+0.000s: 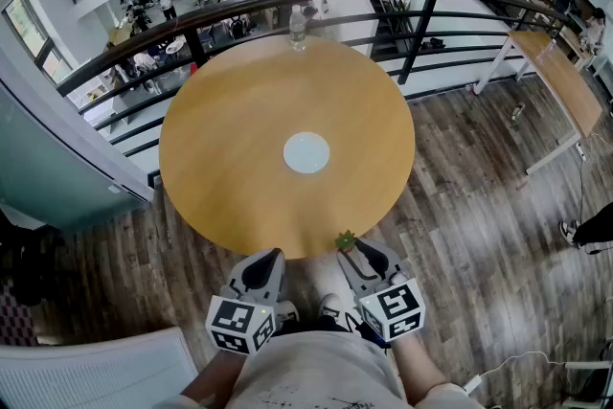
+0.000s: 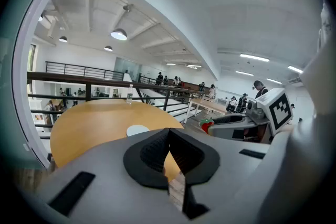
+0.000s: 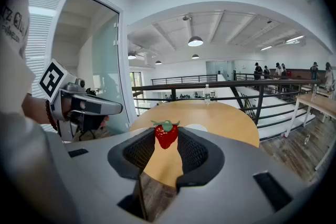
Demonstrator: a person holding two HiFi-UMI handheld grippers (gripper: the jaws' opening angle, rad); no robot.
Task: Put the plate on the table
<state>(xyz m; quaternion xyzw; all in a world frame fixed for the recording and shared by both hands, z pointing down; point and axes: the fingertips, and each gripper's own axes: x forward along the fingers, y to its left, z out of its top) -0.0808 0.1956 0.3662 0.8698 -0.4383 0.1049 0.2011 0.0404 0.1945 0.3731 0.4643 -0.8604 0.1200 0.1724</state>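
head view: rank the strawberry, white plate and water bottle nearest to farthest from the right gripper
1. strawberry: clamped between the fingers of the right gripper, over the near edge of the table.
2. white plate: in the middle of the table, ahead and slightly left.
3. water bottle: standing at the table's far edge.

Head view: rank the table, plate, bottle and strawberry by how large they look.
1. table
2. plate
3. and 4. bottle and strawberry: both look small. The bottle looks slightly bigger but stands farther away, so this order is unsure.
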